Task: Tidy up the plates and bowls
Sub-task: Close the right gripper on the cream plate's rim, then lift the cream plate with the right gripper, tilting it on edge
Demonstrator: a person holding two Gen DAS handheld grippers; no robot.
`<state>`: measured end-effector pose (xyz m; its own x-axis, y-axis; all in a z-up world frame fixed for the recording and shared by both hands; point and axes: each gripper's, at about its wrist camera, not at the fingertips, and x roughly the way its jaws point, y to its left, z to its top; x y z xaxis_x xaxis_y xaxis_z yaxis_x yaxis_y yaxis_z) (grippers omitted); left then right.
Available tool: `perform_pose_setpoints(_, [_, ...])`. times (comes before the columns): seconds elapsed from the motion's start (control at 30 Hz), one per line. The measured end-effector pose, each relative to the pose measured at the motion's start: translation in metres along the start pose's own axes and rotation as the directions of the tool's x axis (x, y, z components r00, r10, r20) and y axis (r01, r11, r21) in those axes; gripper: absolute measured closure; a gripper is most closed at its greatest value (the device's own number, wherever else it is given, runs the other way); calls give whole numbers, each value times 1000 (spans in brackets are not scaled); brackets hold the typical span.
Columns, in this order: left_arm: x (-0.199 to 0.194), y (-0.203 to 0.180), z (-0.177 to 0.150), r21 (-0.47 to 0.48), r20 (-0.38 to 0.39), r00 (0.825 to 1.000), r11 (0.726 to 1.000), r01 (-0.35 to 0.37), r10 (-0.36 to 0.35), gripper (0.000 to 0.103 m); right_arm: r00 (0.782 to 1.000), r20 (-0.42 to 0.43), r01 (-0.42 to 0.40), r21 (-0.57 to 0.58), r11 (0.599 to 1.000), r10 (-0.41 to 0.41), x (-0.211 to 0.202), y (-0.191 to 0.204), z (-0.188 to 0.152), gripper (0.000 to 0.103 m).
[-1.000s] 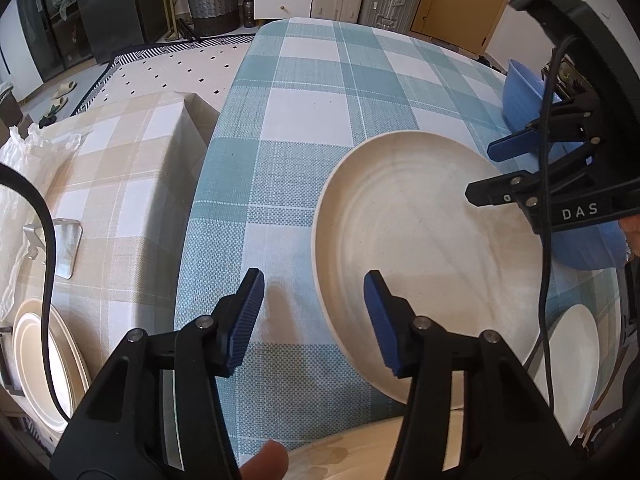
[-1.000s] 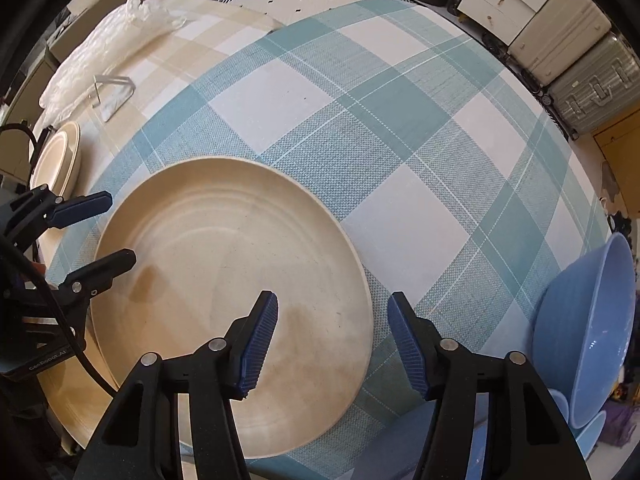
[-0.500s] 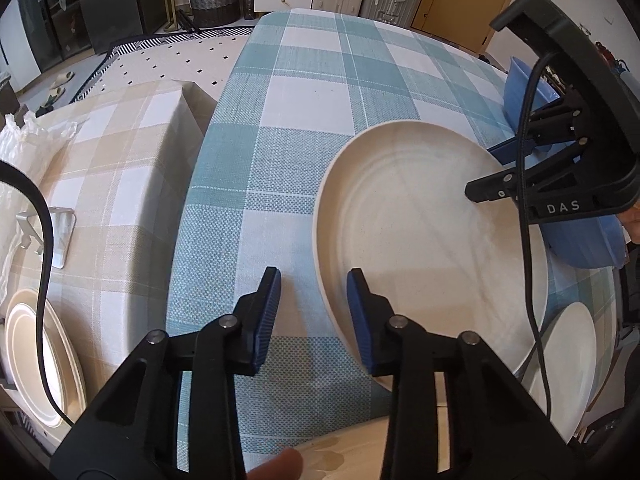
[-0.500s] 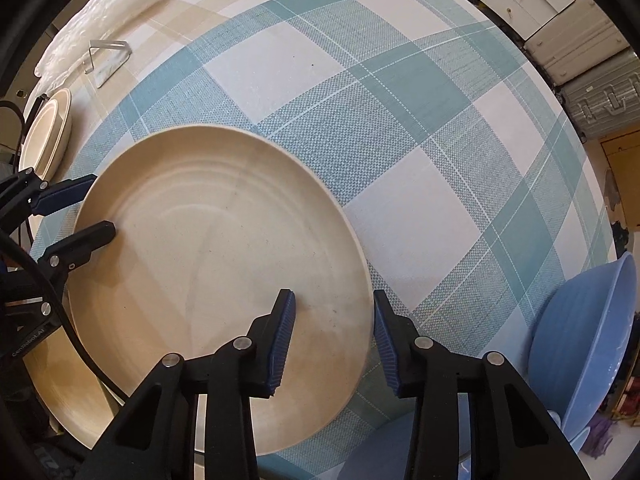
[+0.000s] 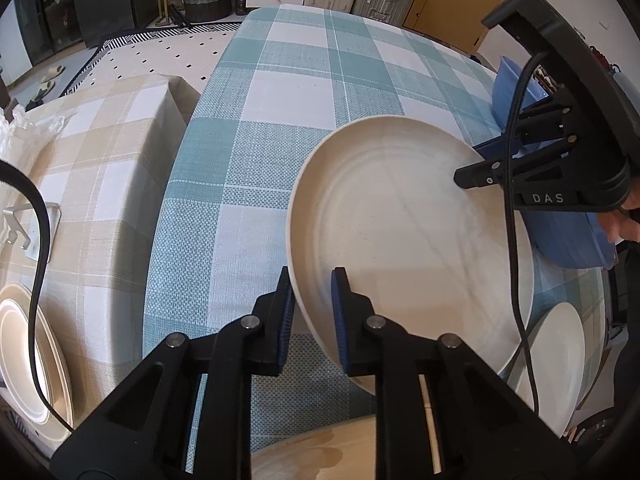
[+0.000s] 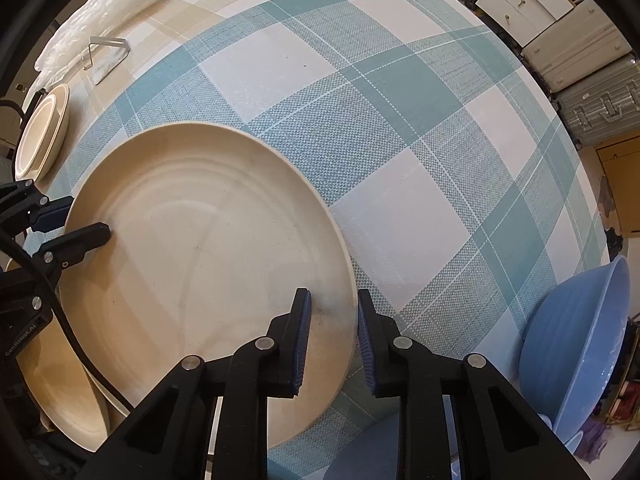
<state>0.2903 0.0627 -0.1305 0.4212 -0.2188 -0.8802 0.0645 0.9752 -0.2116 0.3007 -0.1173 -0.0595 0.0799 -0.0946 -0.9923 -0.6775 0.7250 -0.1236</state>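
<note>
Left wrist view shows the left gripper (image 5: 312,300) with its jaws just closed onto the near rim of the large cream plate (image 5: 400,220), which sits on the teal checked tablecloth (image 5: 320,92). Opposite, the right gripper (image 6: 332,328) has likewise been closing and now pinches the far rim — one pad inside, one outside. Sorting looks barely underway: a blue bowl (image 6: 576,344) stands at the table's edge, more cream plates (image 6: 40,132) wait on the beige side table, and this plate is not yet placed.
</note>
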Motion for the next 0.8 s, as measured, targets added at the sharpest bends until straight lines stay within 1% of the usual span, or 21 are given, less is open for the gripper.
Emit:
perform_pose_setpoints(0.1, [0, 0, 0, -9, 5, 1000, 1000, -3, 3, 89, 1000, -2, -2, 8, 1000, 2, 0, 2, 0, 80])
perform_pose_setpoints(0.27, [0, 0, 1, -5, 12, 1000, 1000, -11, 11, 89, 1000, 9, 20, 13, 1000, -20, -3, 5, -3, 82])
perform_pose_setpoints(0.37, [-3, 3, 0, -13, 22, 1000, 1000, -8, 8, 90, 999, 39, 28, 35, 999, -30, -12, 6, -4, 87])
perform_pose_setpoints(0.47, [-9, 6, 2, -30, 40, 999, 999, -10, 12, 91, 997, 65, 27, 45, 999, -30, -23, 6, -7, 88])
perform_pose_setpoints(0.7, [-27, 9, 2, -41, 89, 995, 999, -32, 36, 94, 994, 110, 21, 62, 998, -28, -39, 8, -14, 90])
perform_pose_setpoints(0.8, [-34, 7, 4, -36, 110, 992, 998, -54, 57, 94, 991, 131, 15, 74, 997, -25, -48, 10, -11, 91])
